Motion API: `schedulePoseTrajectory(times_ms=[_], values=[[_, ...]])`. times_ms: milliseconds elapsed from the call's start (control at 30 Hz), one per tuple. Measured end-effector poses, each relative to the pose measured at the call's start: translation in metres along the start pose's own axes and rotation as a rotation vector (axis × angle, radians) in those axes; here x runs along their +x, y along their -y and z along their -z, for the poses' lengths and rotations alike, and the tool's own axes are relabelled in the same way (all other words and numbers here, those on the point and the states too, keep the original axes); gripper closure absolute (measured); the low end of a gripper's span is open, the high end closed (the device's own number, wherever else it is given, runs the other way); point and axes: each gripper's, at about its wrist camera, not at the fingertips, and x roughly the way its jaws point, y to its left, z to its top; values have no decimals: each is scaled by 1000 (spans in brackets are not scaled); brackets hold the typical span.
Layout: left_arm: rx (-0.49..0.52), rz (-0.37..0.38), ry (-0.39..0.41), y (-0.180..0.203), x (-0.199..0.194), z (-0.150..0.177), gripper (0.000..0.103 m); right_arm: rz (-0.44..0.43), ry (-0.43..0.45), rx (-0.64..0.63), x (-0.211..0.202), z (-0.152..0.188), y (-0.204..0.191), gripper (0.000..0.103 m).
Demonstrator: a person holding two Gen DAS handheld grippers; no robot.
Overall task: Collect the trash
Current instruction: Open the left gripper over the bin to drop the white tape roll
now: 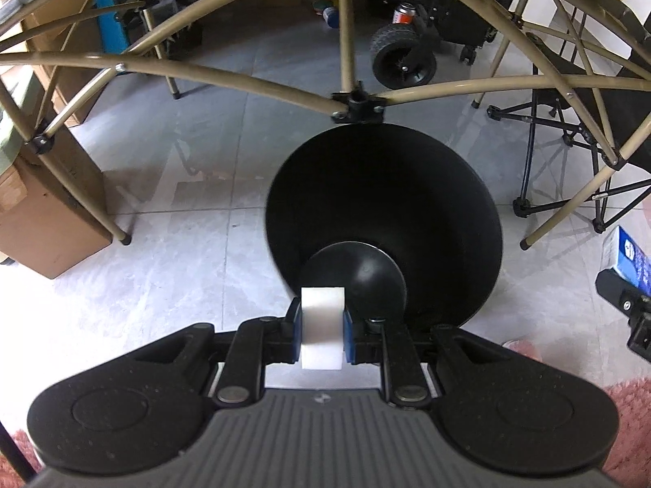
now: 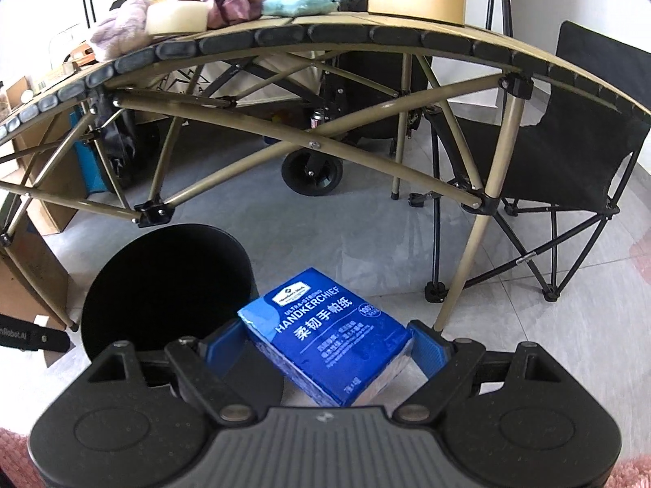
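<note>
left gripper [image 1: 322, 327] jaws clamped, right gripper [image 2: 327, 347] gripping wide

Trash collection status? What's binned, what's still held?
Nothing visibly binned: the black bin looks dark inside. In hand: left gripper clamps a white foam block over the bin; right gripper holds the blue handkerchief pack beside it. Left: drop both.

Grey tile floor [image 1: 162, 244]; black bin [image 1: 382, 219] standing on it.

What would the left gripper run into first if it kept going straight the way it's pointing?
Most likely the black trash bin: the left gripper, shut on a white foam block, points into its open mouth, though depth is unclear.
</note>
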Motion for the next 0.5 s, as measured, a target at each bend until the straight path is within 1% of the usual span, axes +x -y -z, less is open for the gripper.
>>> schedulePoseTrajectory(times_ms=[300,500], values=[[13,14,-16,29,10,-17,84,29,-6,59,6,0,17,18],[10,31,-27,46,19,-26,84,47,-7,74,9,0,26,18]])
